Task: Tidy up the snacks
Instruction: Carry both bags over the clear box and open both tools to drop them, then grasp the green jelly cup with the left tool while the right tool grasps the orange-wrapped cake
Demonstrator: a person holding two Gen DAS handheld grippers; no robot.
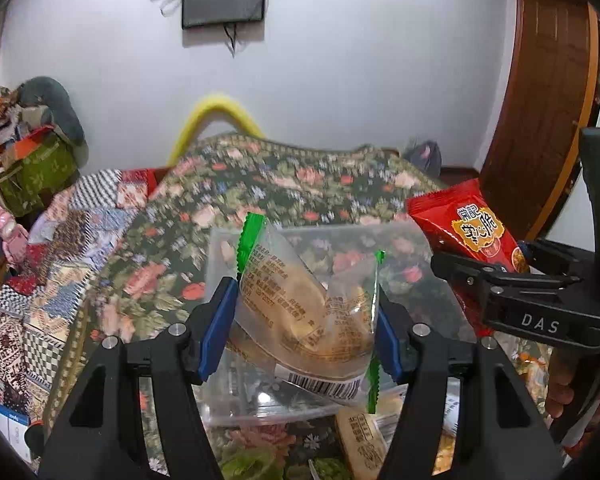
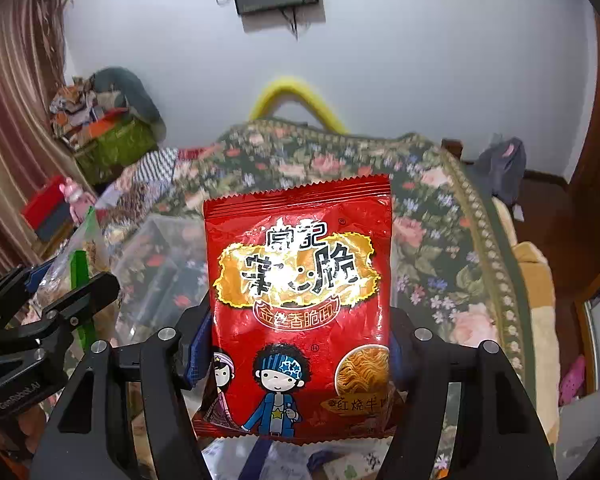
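Observation:
My left gripper (image 1: 302,328) is shut on a clear snack packet with green edges (image 1: 304,312), held above a clear plastic bin (image 1: 260,396) on the floral cloth. My right gripper (image 2: 296,356) is shut on a red crispy-noodle packet (image 2: 300,300), held upright in front of its camera. In the left wrist view the red packet (image 1: 476,236) and the right gripper (image 1: 512,280) are at the right, beside the bin. In the right wrist view the left gripper (image 2: 56,292) with the clear packet (image 2: 80,264) is at the left, and the bin (image 2: 160,264) lies behind the red packet.
More wrapped snacks (image 1: 360,440) lie on the cloth in front of the bin. A floral bedspread (image 2: 440,220) covers the surface, with a patchwork quilt (image 1: 60,260) at the left. Boxes and clothes (image 1: 28,148) are piled far left. A wooden door (image 1: 548,100) stands at the right.

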